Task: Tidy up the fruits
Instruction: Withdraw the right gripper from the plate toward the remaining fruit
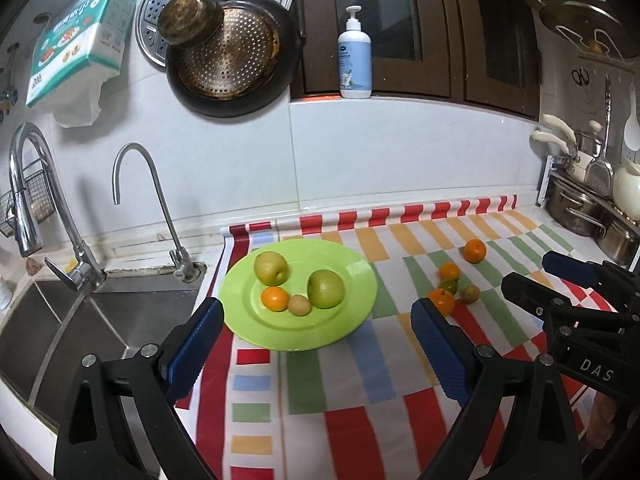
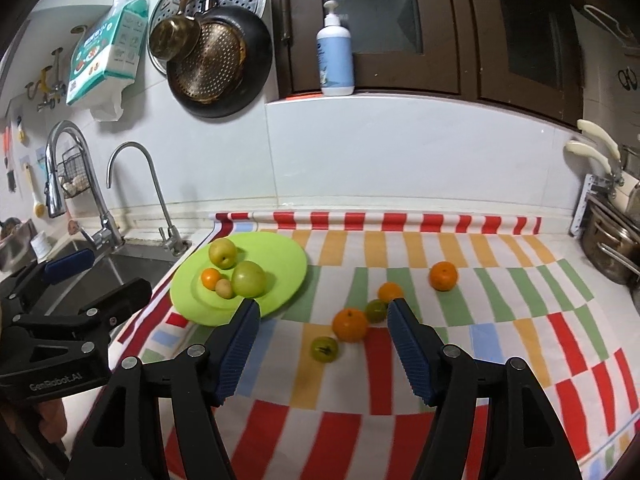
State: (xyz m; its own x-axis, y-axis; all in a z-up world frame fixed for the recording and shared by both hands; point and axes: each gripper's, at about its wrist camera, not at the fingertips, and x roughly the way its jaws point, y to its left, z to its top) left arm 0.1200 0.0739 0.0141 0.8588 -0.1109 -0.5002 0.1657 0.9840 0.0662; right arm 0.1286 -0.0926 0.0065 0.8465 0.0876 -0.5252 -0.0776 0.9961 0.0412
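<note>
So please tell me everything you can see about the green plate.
The green plate is round, bright lime, glossy like plastic, with a wide rim and shallow centre. It lies flat on the striped cloth beside the sink. On it rest two large green fruits, one small orange and one small yellowish fruit. Neither tool touches it.

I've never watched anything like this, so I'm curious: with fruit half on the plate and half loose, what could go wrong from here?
1. The loose round fruits, like the big orange tangerine and small green fruit, lie close together on the striped tablecloth; grabbing one might nudge another rolling.
2. The lime-green round plate sits beside the steel sink; a hard drop could bounce fruit in.
3. Both hand-held grippers, left and right, are open and near each other; they might collide.
</note>
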